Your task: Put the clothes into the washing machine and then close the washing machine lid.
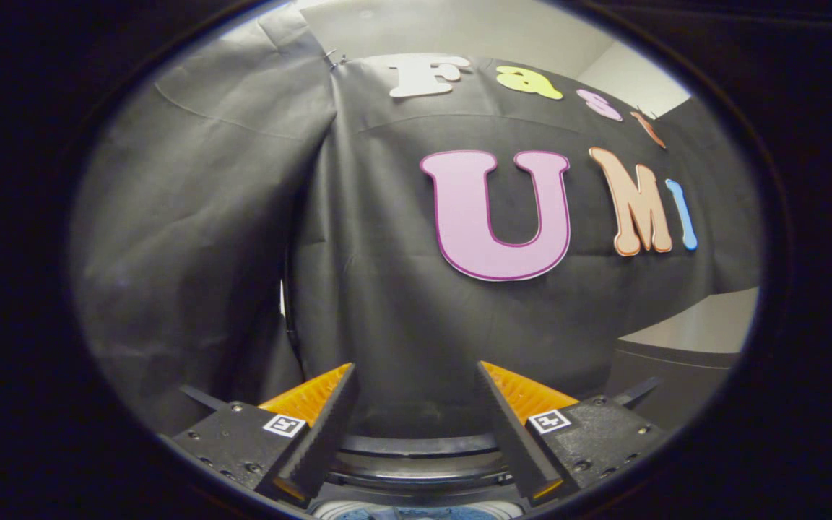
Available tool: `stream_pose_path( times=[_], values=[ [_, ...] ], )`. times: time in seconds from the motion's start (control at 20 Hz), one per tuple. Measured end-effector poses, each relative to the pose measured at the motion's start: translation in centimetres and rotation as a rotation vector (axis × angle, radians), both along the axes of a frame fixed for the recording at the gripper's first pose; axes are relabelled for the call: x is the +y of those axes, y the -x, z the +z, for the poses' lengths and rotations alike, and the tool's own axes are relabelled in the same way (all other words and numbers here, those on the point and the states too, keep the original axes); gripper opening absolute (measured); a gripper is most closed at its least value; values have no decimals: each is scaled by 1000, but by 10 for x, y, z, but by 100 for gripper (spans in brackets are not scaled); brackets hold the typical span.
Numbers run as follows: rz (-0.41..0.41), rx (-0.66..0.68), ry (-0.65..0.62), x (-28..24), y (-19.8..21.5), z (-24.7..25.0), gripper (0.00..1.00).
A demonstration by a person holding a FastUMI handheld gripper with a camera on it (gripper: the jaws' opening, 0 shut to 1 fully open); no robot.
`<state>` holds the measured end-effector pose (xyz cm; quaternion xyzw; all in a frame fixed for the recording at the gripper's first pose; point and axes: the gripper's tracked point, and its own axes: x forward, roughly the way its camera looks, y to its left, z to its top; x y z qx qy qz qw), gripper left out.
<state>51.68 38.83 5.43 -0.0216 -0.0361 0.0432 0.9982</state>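
Between the jaws (416, 419), which stand wide apart and hold nothing, lies the dark rim of the washing machine (416, 451); a sliver of blue cloth (416, 513) shows low between them, likely clothes already in the drum. Raised and level, the tool seems clear of the opening. The lid cannot be made out.

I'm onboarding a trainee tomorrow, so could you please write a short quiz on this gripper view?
1. True or false: the hand-held gripper is shut on a garment.
2. What lies beyond its fingers? A) a black cloth wall B) a window C) a shelf
3. What round thing sits low down between the fingers?
Key: 1 false, the fingers stand open with nothing between them; 2 A; 3 the washing machine's rim.
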Motion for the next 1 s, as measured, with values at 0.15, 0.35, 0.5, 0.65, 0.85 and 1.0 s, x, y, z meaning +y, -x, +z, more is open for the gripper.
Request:
stream_pose_path(
  times=[0.15,0.35,0.5,0.65,0.85,1.0],
  values=[
    [4,8,2,-1,-1,0,96],
    [2,16,7,-1,-2,0,97],
    [2,10,6,-1,-2,1,97],
    [-3,13,6,-2,0,1,97],
    [6,88,24,3,1,-4,96],
    [23,123,21,4,10,-2,95]
  ],
)
